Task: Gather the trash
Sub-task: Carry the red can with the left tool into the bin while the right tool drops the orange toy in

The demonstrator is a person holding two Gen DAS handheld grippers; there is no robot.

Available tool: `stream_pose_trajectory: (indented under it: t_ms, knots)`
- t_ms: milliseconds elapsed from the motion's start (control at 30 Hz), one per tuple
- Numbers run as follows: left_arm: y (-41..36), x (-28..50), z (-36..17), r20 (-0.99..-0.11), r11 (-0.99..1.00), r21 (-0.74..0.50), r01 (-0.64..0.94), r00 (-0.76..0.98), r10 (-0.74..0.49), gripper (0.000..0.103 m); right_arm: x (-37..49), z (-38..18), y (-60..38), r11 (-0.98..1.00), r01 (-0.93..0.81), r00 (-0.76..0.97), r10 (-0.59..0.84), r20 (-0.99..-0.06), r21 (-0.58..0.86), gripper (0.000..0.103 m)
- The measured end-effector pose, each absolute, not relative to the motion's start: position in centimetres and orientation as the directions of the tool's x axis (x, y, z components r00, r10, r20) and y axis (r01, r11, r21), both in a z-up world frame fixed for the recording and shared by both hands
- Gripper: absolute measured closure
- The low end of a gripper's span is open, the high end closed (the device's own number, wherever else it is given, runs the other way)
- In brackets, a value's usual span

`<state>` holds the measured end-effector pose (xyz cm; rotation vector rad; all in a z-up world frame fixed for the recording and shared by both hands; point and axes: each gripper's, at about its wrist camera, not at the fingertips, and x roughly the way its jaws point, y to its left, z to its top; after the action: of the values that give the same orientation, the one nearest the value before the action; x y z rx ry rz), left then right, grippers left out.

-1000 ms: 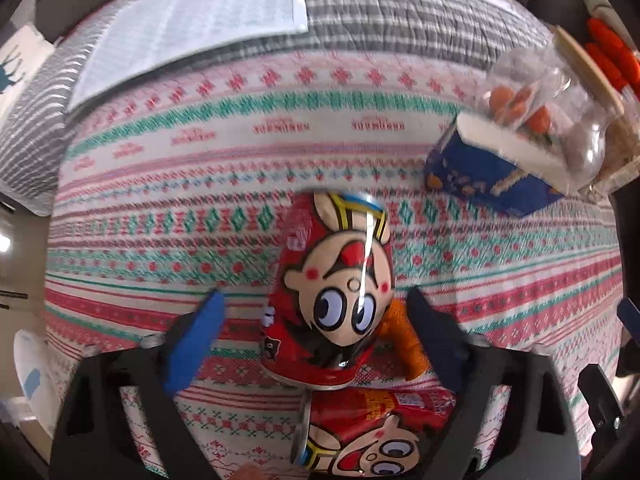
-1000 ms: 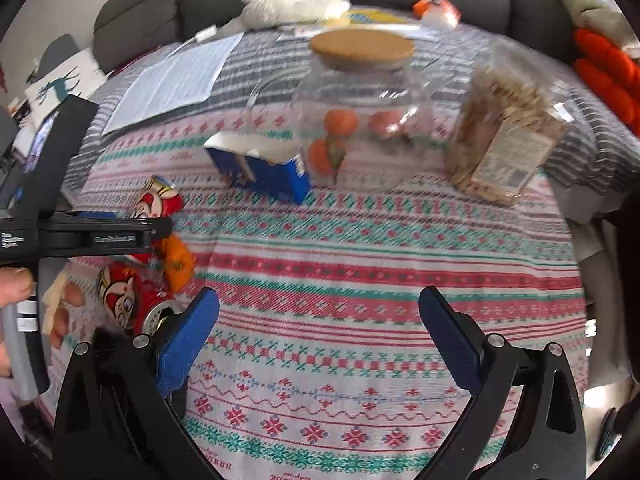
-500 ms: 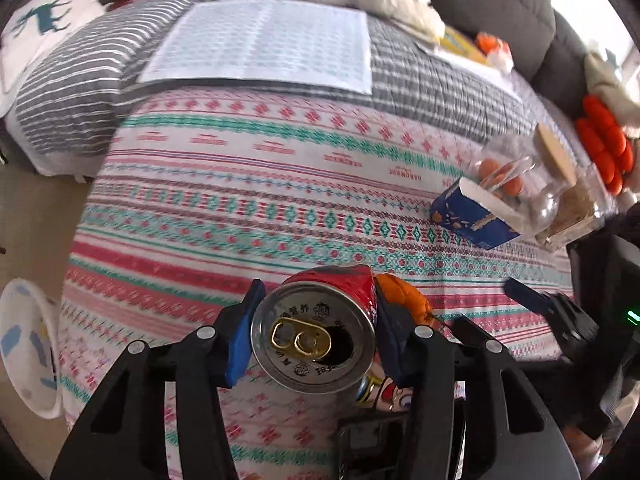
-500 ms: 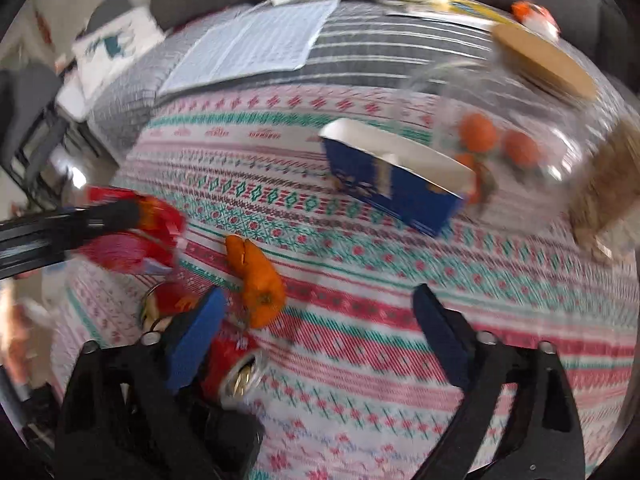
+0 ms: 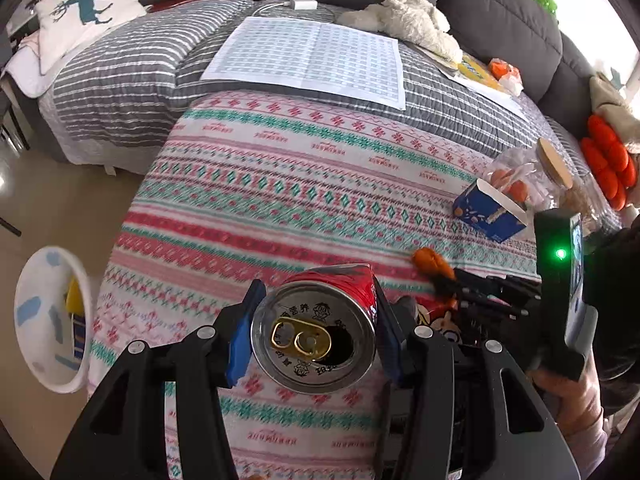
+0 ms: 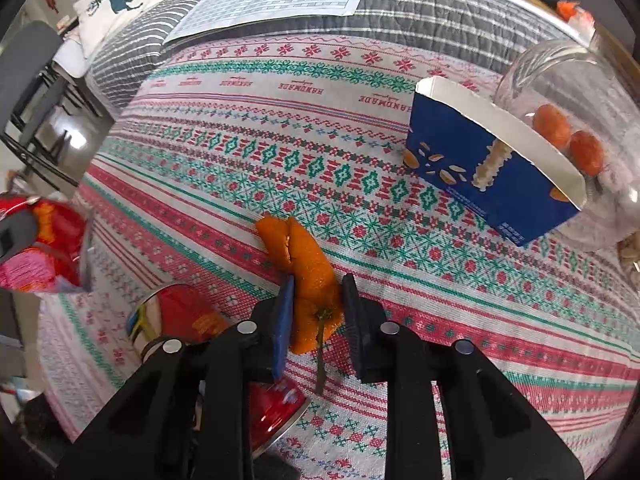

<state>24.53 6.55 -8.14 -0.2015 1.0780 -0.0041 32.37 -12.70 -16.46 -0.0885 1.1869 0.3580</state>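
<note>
A patterned cloth (image 5: 304,184) covers the surface, with a grey striped blanket (image 5: 120,76) at 11 o'clock in the left view and a printed sheet (image 5: 312,60) lying at 12 o'clock. A white bin (image 5: 44,320) stands on the floor at 9 o'clock. At 2 o'clock in the right view a glass jar (image 6: 568,92) holding oranges stands just behind an open blue carton (image 6: 480,160).

The left gripper (image 5: 312,332) has its jaws clamped on a red can (image 5: 316,328), lifted off the cloth with its opened top facing the camera. A second can (image 6: 192,320) lies on its side on the cloth at 7 o'clock in the right view.

The right gripper (image 6: 316,316) has its jaws pressed on either side of an orange peel (image 6: 304,256), which lies on the cloth just right of the second can.
</note>
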Motion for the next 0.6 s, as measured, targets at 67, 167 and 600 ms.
stream_pose_trajectory:
  t_ms: [67, 167, 600]
  knots:
    - [7.3, 23.8, -7.8, -0.869, 0.978, -0.178, -0.104, 0.484, -0.107, 0.053, 32.2, -15.9, -13.0, 0.949, -0.295, 0.347, 0.216, -0.913, 0.112, 0.083]
    - [8.6, 22.6, -6.8, -0.855, 0.972, -0.202, -0.12, 0.507, -0.115, 0.052, 31.5, -13.9, -13.7, 0.959, -0.271, 0.408, 0.198, -0.891, 0.089, 0.083]
    - [13.5, 18.4, -1.2, -0.726, 0.93, -0.338, -0.142, 0.669, -0.162, 0.052, 26.1, -3.6, -12.8, 0.978, -0.157, 0.673, 0.206, -0.711, 0.135, 0.083]
